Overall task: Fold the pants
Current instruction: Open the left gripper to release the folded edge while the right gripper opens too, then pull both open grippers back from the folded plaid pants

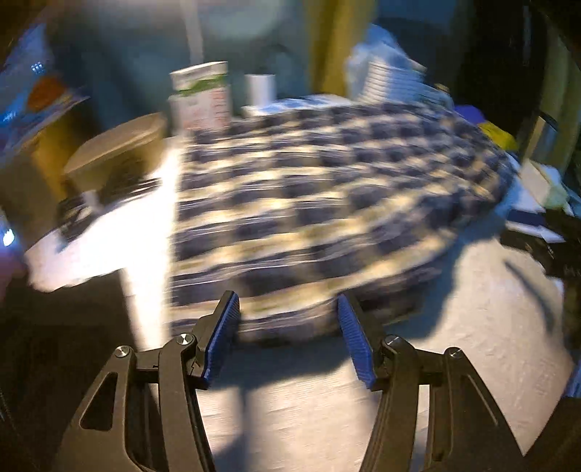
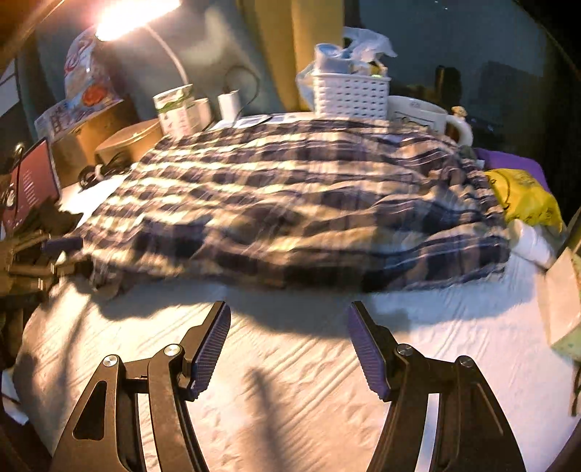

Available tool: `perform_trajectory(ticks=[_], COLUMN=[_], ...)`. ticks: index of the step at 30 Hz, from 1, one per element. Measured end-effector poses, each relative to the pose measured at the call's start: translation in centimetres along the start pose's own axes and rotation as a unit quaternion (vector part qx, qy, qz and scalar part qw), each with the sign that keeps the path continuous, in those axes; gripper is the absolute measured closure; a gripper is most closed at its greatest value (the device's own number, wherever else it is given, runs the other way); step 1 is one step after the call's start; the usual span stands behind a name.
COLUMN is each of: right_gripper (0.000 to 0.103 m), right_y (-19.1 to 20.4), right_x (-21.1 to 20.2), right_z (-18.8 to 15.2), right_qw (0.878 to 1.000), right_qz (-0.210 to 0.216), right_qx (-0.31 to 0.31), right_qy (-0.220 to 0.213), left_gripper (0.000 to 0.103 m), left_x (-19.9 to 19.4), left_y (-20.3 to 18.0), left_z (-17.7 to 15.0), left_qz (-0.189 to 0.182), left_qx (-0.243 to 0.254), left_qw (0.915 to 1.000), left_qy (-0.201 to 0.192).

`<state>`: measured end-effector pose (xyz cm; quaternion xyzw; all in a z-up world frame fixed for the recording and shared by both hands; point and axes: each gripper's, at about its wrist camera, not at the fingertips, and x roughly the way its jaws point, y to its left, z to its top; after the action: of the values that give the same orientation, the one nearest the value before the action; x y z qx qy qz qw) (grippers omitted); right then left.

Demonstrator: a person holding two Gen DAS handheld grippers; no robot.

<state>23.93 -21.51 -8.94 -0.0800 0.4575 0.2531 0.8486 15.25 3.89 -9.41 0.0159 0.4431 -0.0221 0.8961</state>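
Currently, the scene is recorded as follows.
Pants: plaid pants (image 2: 290, 203) are seen spread in a rumpled heap on the white-covered table (image 2: 290, 381), just ahead of both hand-held grippers.
Left hand-held gripper (image 1: 288, 336): its jaws are held apart with nothing between them; the near edge of the pants lies right at its fingertips, though contact cannot be told through the blur.
Right hand-held gripper (image 2: 289, 345): its jaws are spread and empty, with a strip of bare cloth between them and the pants.
Containers: a white slotted basket (image 2: 348, 96), stuffed with crumpled plastic and small items, is seen beyond the pants; a white mug (image 2: 428, 114) stands to its right, contents hidden; a round tin (image 2: 129, 141) is closed, ahead and left.
Right view only: a lit lamp (image 2: 134, 14), a yellow bag (image 2: 523, 199) and the left hand-held gripper at the left edge are shown.
Left view only: heavy blur is shown.
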Motion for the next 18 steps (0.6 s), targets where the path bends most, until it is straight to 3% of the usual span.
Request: perform_trajectory(ticks=[5, 7, 8, 14, 15, 16, 17, 18], right_gripper=[0.035, 0.035, 0.035, 0.035, 0.035, 0.035, 0.035, 0.035], right_y=[2.2, 3.4, 3.7, 5.8, 6.0, 6.1, 6.1, 6.0], right_x=[0.4, 0.8, 0.8, 0.9, 0.9, 0.9, 0.9, 0.9], right_z=[-0.5, -0.5, -0.4, -0.1, -0.1, -0.2, -0.2, -0.2], right_qw=[1.000, 0.999, 0.999, 0.998, 0.997, 0.997, 0.997, 0.997], right_qz=[0.021, 0.028, 0.030, 0.042, 0.042, 0.041, 0.039, 0.039], right_qx=[-0.015, -0.026, -0.029, -0.055, -0.058, -0.060, -0.060, -0.059], right_qy=[0.007, 0.011, 0.011, 0.006, 0.006, 0.005, 0.006, 0.006], left_gripper=[0.046, 0.040, 0.035, 0.035, 0.037, 0.053, 0.076, 0.086], left_x=[-1.0, -0.9, -0.8, 0.3, 0.5, 0.8, 0.9, 1.2], left_y=[4.2, 5.0, 5.2, 4.3, 4.0, 3.7, 3.4, 3.4], left_z=[-1.1, -1.5, -1.7, -1.9, -1.9, -2.0, -1.9, -1.9], left_qz=[0.022, 0.019, 0.014, -0.042, -0.045, -0.045, -0.029, -0.030], left_qx=[-0.054, -0.073, -0.080, -0.071, -0.063, -0.054, -0.038, -0.034], left_qw=[0.9983, 0.9972, 0.9967, 0.9966, 0.9969, 0.9975, 0.9988, 0.9990], left_qy=[-0.002, 0.000, 0.000, -0.010, -0.010, -0.008, -0.011, -0.004])
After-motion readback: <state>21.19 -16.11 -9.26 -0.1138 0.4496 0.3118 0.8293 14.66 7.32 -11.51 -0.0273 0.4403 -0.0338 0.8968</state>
